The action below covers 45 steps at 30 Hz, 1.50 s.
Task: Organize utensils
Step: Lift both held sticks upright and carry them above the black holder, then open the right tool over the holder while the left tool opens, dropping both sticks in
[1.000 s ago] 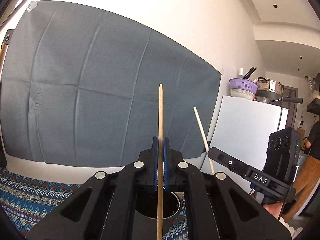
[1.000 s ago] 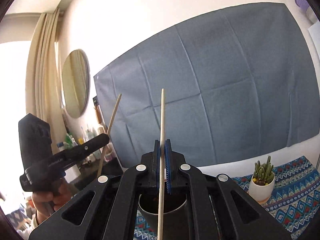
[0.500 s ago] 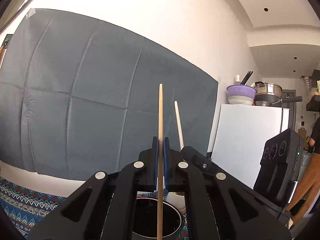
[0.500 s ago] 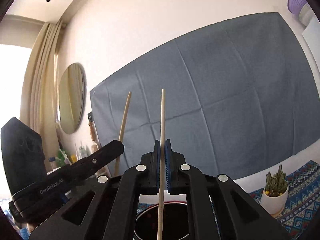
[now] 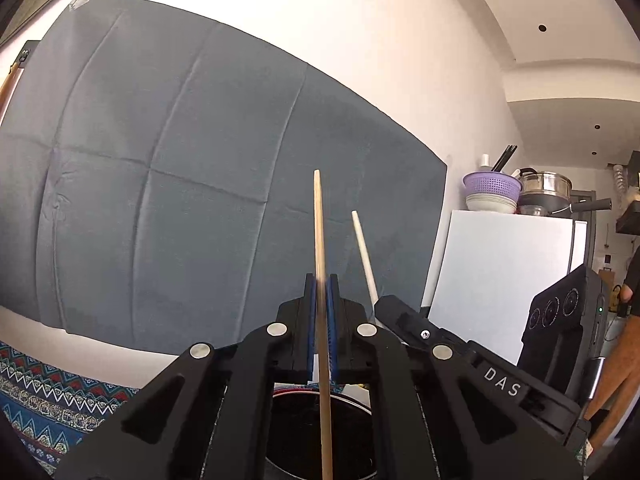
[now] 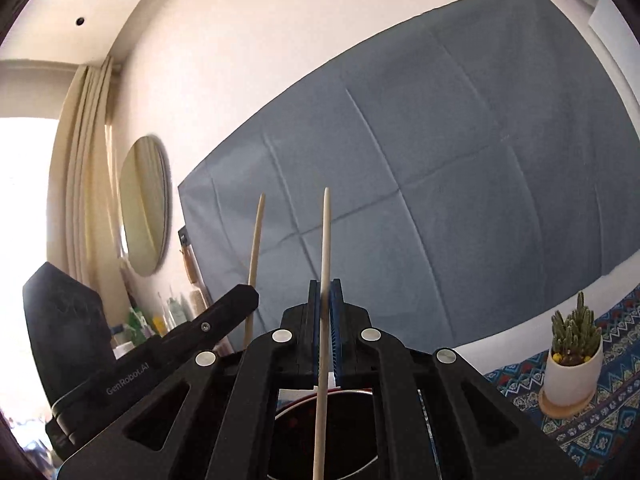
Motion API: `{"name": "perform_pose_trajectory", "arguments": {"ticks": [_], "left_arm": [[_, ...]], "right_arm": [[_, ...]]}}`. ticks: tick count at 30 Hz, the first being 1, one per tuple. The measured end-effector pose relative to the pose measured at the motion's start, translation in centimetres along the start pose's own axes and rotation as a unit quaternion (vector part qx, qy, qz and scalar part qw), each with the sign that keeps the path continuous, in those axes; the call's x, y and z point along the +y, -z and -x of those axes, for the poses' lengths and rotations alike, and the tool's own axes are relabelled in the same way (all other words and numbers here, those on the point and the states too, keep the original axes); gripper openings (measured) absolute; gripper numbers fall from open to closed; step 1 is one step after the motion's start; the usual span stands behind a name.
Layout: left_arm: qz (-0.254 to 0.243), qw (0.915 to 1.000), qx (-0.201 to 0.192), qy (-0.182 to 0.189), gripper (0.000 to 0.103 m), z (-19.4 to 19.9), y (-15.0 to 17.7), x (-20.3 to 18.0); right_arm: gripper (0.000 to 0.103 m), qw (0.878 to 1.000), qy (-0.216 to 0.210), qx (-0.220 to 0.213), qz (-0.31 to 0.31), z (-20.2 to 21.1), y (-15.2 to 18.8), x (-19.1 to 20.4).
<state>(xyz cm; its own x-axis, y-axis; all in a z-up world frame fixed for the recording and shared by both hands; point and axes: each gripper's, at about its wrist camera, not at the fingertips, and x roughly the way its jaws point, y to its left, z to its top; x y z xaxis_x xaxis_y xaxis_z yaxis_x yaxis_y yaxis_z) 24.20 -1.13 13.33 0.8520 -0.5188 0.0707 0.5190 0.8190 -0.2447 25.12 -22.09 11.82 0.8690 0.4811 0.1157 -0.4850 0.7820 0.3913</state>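
My left gripper [image 5: 320,292] is shut on a wooden chopstick [image 5: 319,224] that stands upright. Its lower end reaches down over the dark round holder [image 5: 304,432] below the jaws. My right gripper [image 6: 327,296] is shut on a pale chopstick [image 6: 325,236], also upright, its lower end over the same dark holder [image 6: 296,432]. The two grippers are side by side. The right gripper and its chopstick [image 5: 362,248] show just right of my left one. The left gripper and its chopstick [image 6: 256,232] show left of my right one.
A patterned blue cloth [image 5: 44,392] covers the table. A small cactus in a white pot [image 6: 572,360] stands at the right. A grey cloth [image 5: 180,184] hangs on the wall behind. A white fridge [image 5: 500,272] with bowls and pots on top stands at right.
Both grippers came together over the dark holder and tilted upward. In the last half second the chopsticks sit slightly lower over the holder's mouth.
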Motion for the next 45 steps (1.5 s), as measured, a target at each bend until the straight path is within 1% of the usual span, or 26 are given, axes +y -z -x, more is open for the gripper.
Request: {"name": "perform_pose_trajectory", "arguments": {"ticks": [2, 3, 5, 8, 10, 14, 18, 19, 20, 21, 22, 23, 25, 26, 27, 28, 29, 30, 31, 32, 33, 34, 35, 39, 43, 45], "left_arm": [[0.006, 0.9998, -0.018, -0.006, 0.005, 0.4, 0.0, 0.4], [0.008, 0.9996, -0.024, -0.007, 0.005, 0.6, 0.0, 0.6], [0.017, 0.9985, -0.049, -0.015, 0.005, 1.2, 0.1, 0.9], [0.016, 0.9967, -0.080, -0.010, 0.005, 2.0, 0.3, 0.9], [0.012, 0.9971, -0.075, -0.003, 0.005, 1.8, 0.4, 0.8], [0.025, 0.9983, -0.052, -0.002, 0.005, 1.3, 0.7, 1.5], [0.024, 0.9984, -0.051, -0.010, 0.006, 1.6, 0.1, 1.7], [0.025, 0.9984, -0.050, -0.007, 0.007, 1.6, -0.1, 1.7], [0.026, 0.9985, -0.048, -0.001, 0.009, 1.7, -0.3, 1.6], [0.026, 0.9985, -0.048, 0.003, 0.019, 1.8, -0.5, 1.5], [0.024, 0.9985, -0.048, 0.002, 0.031, 2.0, -0.7, 1.3], [0.020, 0.9987, -0.046, 0.001, 0.036, 2.1, -0.8, 1.0], [0.010, 0.9991, -0.041, -0.004, 0.050, 2.3, -1.3, 0.4], [0.004, 0.9993, -0.036, -0.006, 0.053, 2.3, -1.5, 0.1], [-0.003, 0.9995, -0.029, -0.010, 0.063, 2.3, -1.7, -0.1], [-0.010, 0.9996, -0.021, -0.014, 0.071, 2.3, -2.0, -0.4], [-0.018, 0.9996, -0.012, -0.019, 0.075, 2.4, -2.3, -0.7], [-0.024, 0.9994, -0.005, -0.024, 0.083, 2.5, -2.6, -1.0], [-0.028, 0.9992, -0.001, -0.028, 0.088, 2.7, -2.8, -1.1], [-0.029, 0.9991, 0.002, -0.031, 0.090, 3.0, -3.1, -1.2], [-0.030, 0.9988, 0.005, -0.037, 0.094, 3.3, -3.4, -1.3], [-0.031, 0.9985, 0.009, -0.044, 0.097, 3.6, -3.7, -1.3], [-0.032, 0.9982, 0.015, -0.050, 0.097, 3.8, -3.9, -1.4], [-0.043, 0.9940, 0.058, -0.082, 0.097, 4.6, -4.1, -1.4], [-0.045, 0.9885, 0.096, -0.108, 0.097, 5.5, -4.0, -1.3], [-0.037, 0.9865, 0.115, -0.111, 0.097, 6.0, -3.8, -1.1]], "right_arm": [[0.005, 1.000, 0.001, -0.024, -0.012, 0.2, -0.2, -0.4], [0.005, 0.999, 0.011, -0.035, -0.017, 0.1, -0.2, -0.5], [0.005, 0.999, 0.019, -0.045, -0.025, -0.1, -0.2, -0.8], [0.005, 0.999, 0.032, -0.038, -0.009, -0.7, 0.7, -0.7], [0.005, 0.999, 0.043, -0.027, 0.010, -1.2, 1.6, -0.4], [0.005, 0.999, 0.039, 0.008, 0.023, -1.9, 2.2, -0.2], [0.005, 0.996, 0.045, 0.033, 0.068, -1.5, 2.3, 0.5], [0.007, 0.995, 0.045, 0.042, 0.076, -1.3, 2.4, 0.6], [0.007, 0.994, 0.046, 0.050, 0.083, -1.1, 2.5, 0.7], [0.008, 0.993, 0.049, 0.056, 0.089, -0.9, 2.5, 0.8], [0.008, 0.992, 0.047, 0.064, 0.094, -0.6, 2.6, 0.9], [0.008, 0.992, 0.045, 0.071, 0.098, -0.3, 2.6, 0.9], [0.008, 0.989, 0.051, 0.081, 0.109, 0.3, 2.4, 1.1], [0.010, 0.989, 0.054, 0.084, 0.112, 0.7, 2.3, 1.2], [0.015, 0.988, 0.056, 0.086, 0.114, 1.1, 2.1, 1.3], [0.030, 0.988, 0.059, 0.090, 0.115, 1.4, 1.9, 1.4], [0.040, 0.987, 0.062, 0.092, 0.115, 1.7, 1.7, 1.5], [0.041, 0.987, 0.061, 0.092, 0.116, 2.1, 1.6, 1.6], [0.042, 0.987, 0.059, 0.095, 0.119, 2.4, 1.5, 1.8], [0.048, 0.985, 0.058, 0.102, 0.124, 2.7, 1.4, 2.0], [0.052, 0.984, 0.062, 0.108, 0.129, 2.9, 1.4, 2.2], [0.061, 0.983, 0.066, 0.111, 0.133, 3.2, 1.4, 2.4], [0.068, 0.981, 0.068, 0.114, 0.138, 3.6, 1.5, 2.5], [0.084, 0.977, 0.073, 0.137, 0.149, 4.3, 1.8, 3.4], [0.087, 0.970, 0.080, 0.162, 0.163, 5.3, 2.3, 4.4], [0.088, 0.966, 0.087, 0.172, 0.171, 5.7, 2.7, 4.7]]}}
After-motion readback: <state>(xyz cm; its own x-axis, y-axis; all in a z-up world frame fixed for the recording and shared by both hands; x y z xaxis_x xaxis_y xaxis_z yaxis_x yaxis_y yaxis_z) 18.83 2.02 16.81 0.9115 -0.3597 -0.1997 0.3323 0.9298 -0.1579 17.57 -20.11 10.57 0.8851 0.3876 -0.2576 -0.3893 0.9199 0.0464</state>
